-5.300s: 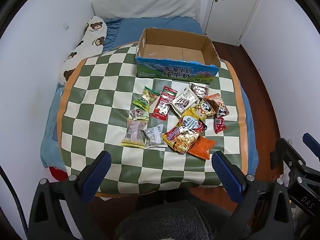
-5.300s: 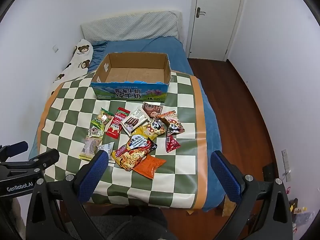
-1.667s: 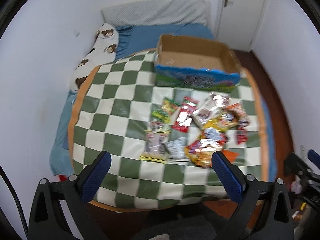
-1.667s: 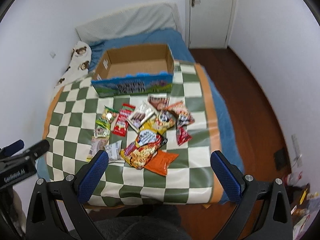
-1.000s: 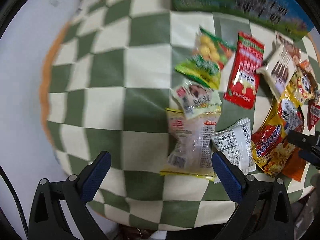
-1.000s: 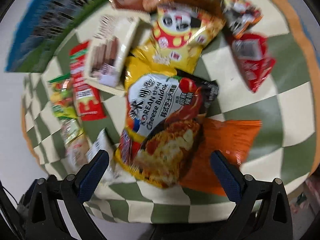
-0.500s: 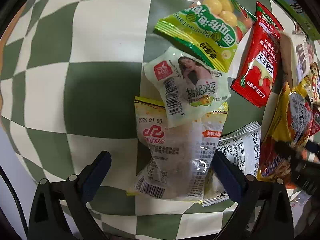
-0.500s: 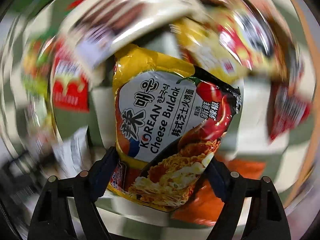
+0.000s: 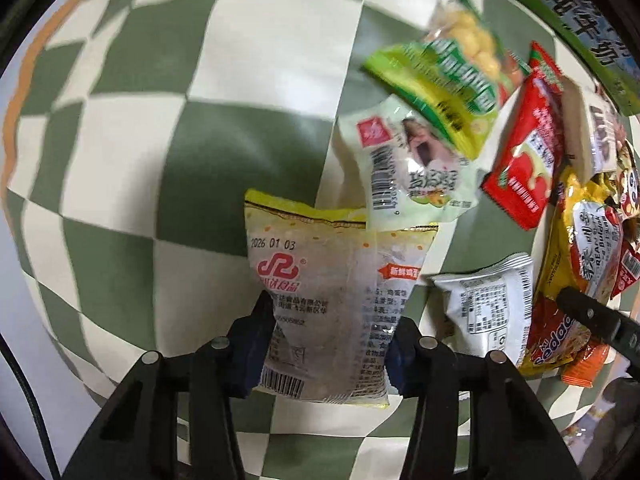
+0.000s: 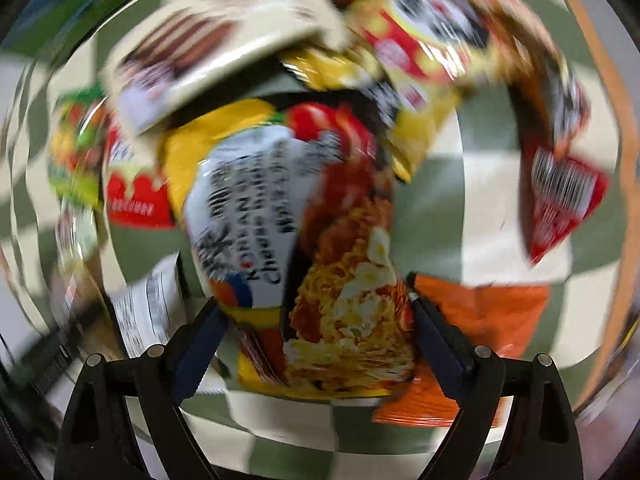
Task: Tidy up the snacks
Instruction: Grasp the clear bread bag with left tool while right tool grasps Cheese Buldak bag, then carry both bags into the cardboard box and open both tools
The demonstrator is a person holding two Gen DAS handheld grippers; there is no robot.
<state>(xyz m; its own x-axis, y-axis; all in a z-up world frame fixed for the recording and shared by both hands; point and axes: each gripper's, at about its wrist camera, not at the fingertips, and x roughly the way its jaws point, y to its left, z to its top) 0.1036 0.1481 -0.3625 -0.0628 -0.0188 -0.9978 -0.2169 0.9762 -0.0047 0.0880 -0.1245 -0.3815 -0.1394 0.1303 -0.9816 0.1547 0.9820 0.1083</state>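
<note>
Now the left gripper [image 9: 328, 340] has its jaws closing on the clear snack bag [image 9: 328, 300], pads touching its sides. The right gripper [image 10: 316, 332] has its jaws opening around the noodle pack [image 10: 296, 240], and whether they touch it I cannot tell.

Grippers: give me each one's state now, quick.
Left gripper: jaws closing, pads against the clear pastry bag.
Right gripper: jaws opening, astride the noodle packet; grip cannot be told through the blur.
</note>
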